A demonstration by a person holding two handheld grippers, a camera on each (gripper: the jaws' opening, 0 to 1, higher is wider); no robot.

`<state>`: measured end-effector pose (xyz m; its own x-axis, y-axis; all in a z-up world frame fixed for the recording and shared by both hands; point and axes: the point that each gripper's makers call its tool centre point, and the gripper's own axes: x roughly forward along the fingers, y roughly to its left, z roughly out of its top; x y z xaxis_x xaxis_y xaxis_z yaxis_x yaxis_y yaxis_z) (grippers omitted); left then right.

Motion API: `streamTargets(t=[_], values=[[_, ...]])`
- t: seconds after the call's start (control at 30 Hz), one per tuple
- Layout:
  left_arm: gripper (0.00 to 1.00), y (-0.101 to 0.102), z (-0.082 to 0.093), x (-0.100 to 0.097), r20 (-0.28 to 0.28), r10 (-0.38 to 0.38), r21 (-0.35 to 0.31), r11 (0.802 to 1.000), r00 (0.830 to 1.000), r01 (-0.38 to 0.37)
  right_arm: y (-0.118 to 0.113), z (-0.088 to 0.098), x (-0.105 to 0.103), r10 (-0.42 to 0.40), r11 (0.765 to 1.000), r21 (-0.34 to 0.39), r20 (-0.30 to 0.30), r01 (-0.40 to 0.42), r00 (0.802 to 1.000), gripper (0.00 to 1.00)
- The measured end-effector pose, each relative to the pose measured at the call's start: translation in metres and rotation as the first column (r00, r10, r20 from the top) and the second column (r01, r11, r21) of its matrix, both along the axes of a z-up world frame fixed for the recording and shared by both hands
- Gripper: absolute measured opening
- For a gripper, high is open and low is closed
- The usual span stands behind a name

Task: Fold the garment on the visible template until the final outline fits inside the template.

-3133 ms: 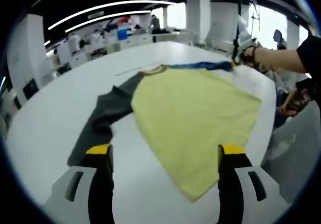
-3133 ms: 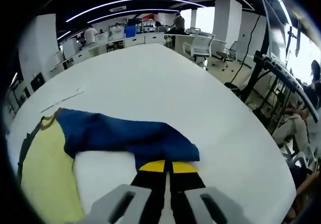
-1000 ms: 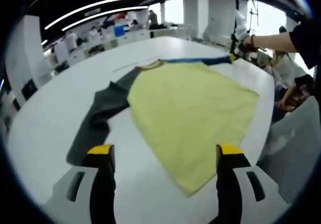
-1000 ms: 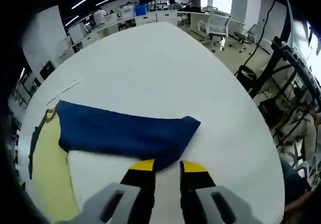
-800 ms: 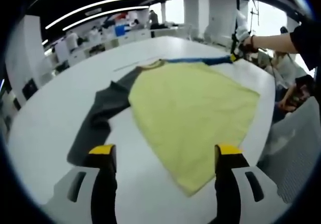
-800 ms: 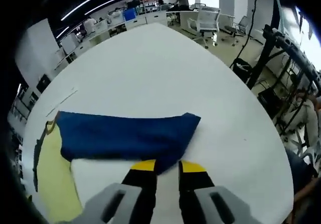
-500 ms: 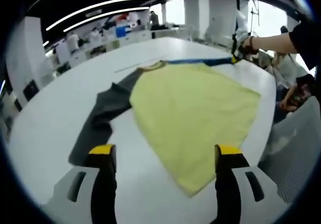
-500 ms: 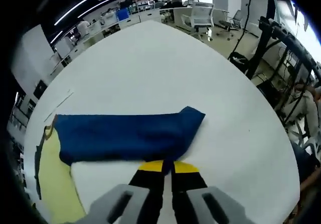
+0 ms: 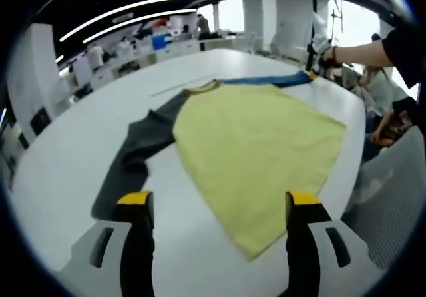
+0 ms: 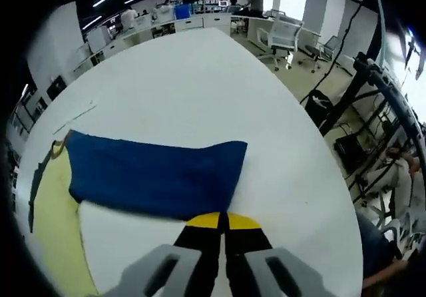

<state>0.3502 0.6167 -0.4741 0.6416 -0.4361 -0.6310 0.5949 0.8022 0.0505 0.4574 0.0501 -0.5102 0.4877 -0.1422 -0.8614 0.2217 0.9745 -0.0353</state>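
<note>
My right gripper [image 10: 223, 222] pinches the soft, limp yellow shirt's [image 9: 256, 147] blue sleeve [image 10: 153, 174] hem; my left gripper [image 9: 216, 207] hovers open.

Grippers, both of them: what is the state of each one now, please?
Left gripper: open, holding nothing, above the table near the yellow shirt body.
Right gripper: jaws shut on the blue sleeve edge.

Bright overhead strip lighting, window glare — soft focus, strong fisheye bending at edges.
</note>
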Motion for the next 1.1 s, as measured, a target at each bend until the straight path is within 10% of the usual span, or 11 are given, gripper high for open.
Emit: streamTargets(t=[1.1], values=[[0.92,-0.006,0.01,-0.002,0.027,-0.03,-0.017,0.999,0.999,0.03,0.025,0.037,0.035,0.136,0.99,0.041,0.044,-0.137,0.99,0.0]])
